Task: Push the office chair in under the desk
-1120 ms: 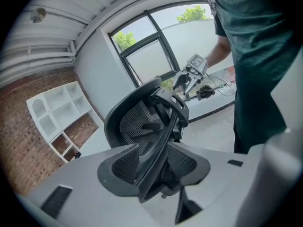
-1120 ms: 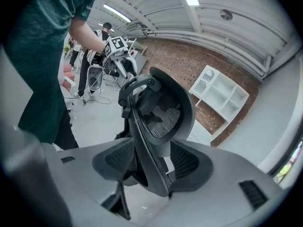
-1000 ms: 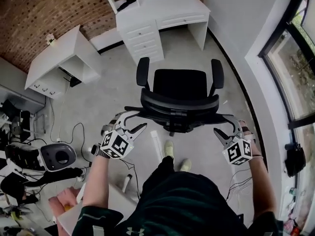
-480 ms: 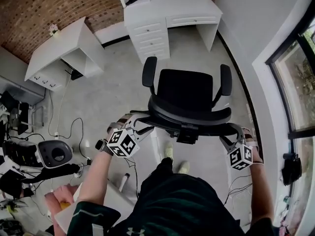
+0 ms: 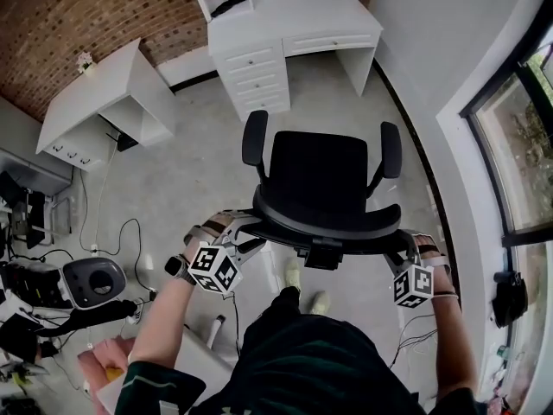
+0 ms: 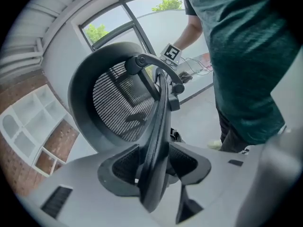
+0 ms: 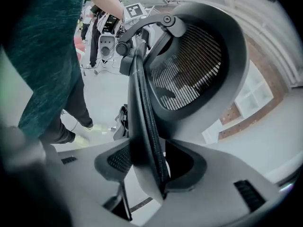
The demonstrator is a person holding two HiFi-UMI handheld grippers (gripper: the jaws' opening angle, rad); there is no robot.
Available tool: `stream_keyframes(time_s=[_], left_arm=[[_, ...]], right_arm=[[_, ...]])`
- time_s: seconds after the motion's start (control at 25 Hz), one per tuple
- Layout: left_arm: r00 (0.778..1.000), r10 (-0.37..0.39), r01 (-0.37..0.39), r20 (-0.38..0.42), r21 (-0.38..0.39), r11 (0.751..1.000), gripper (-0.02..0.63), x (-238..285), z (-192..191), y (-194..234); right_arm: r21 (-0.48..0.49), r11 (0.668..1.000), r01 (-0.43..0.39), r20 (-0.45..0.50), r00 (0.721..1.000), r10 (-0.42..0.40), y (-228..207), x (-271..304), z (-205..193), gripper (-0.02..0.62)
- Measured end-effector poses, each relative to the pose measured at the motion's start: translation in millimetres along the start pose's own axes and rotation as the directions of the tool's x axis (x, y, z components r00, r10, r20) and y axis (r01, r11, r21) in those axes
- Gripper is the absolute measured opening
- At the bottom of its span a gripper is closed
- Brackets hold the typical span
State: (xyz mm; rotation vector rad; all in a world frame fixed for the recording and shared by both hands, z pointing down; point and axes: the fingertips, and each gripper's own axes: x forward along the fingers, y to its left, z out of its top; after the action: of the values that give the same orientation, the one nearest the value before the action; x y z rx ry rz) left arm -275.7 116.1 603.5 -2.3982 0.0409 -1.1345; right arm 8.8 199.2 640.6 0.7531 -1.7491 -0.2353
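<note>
A black office chair (image 5: 318, 164) stands on the grey floor, its seat facing the white desk (image 5: 294, 17) at the top of the head view. Its mesh backrest (image 5: 328, 225) is nearest me. My left gripper (image 5: 244, 234) straddles the backrest's left rim (image 6: 152, 141), jaws open, with a thin gap showing beside the rim. My right gripper (image 5: 403, 247) straddles the right rim (image 7: 144, 126). Its jaws have just been closing around that rim, and a sliver of light still shows beside it.
A second white desk (image 5: 104, 93) stands at the left by the brick wall. Cables (image 5: 121, 232) and dark equipment (image 5: 91, 279) lie on the floor at the left. A window wall (image 5: 510, 145) runs along the right. My feet (image 5: 298, 275) are behind the chair.
Both grippers have come down and inward from beside the backrest onto its two side rims. The right jaws have narrowed around the rim.
</note>
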Motion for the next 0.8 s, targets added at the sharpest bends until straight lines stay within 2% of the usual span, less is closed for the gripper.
stream_keyframes(time_s=[0.12, 0.28, 0.8], left_arm=[[0.999, -0.004, 0.006, -0.041, 0.041, 0.999, 0.198, 4.6, -5.7, 3.0], [0.998, -0.008, 0.012, -0.058, 0.059, 0.998, 0.186, 13.5, -7.8, 14.1], [0.996, -0.046, 0.051, -0.078, 0.052, 0.997, 0.176, 47.3, -12.2, 72.3]], right_arm=[[0.004, 1.0, 0.01, 0.0, 1.0, -0.01, -0.7, 1.8, 1.7, 0.183], [0.009, 1.0, 0.024, -0.018, 1.0, -0.024, -8.7, 8.0, -2.0, 0.178], [0.017, 0.999, 0.029, -0.098, 0.995, -0.027, -54.5, 38.9, -19.3, 0.161]])
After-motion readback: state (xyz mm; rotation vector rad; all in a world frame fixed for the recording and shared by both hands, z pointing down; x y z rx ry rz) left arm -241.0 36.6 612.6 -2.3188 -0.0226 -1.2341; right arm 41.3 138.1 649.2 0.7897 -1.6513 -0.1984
